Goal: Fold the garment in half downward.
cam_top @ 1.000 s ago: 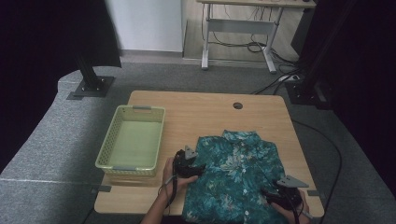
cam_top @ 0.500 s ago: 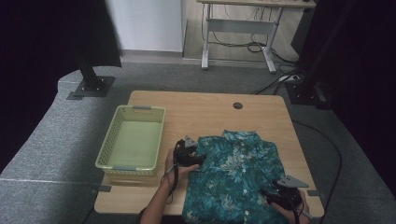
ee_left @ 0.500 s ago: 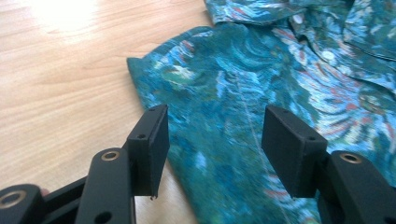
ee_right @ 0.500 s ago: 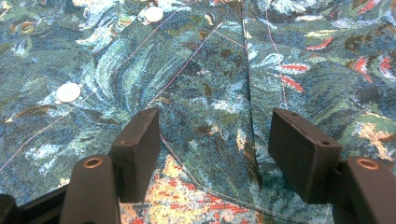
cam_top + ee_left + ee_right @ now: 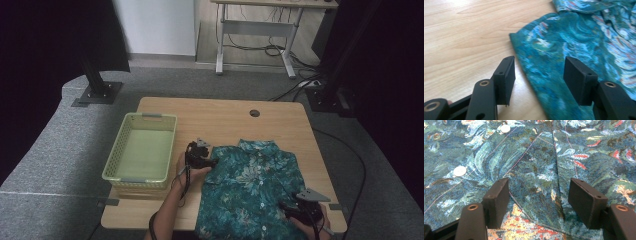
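Observation:
A teal shirt (image 5: 250,190) with a floral print lies flat on the wooden table (image 5: 225,120), collar away from me. My left gripper (image 5: 212,161) is at the shirt's left shoulder edge. In the left gripper view it (image 5: 539,77) is open and straddles the hem of the shirt (image 5: 574,45), one jaw over bare wood and the other over cloth. My right gripper (image 5: 286,206) rests low on the shirt's right front. In the right gripper view it (image 5: 537,200) stands open over the fabric (image 5: 529,157), a pocket seam running between the jaws, white buttons (image 5: 459,170) to the left.
A pale green plastic basket (image 5: 112,165) stands at the table's left with nothing visible in it. A round cable hole (image 5: 254,113) sits near the far edge. Bare wood stretches behind the shirt. Beyond the table are grey floor, a stand base (image 5: 97,92) and another desk's legs (image 5: 220,55).
My left hand has moved away from me along the shirt's left edge, toward the shoulder. The right gripper and the shirt have stayed where they were.

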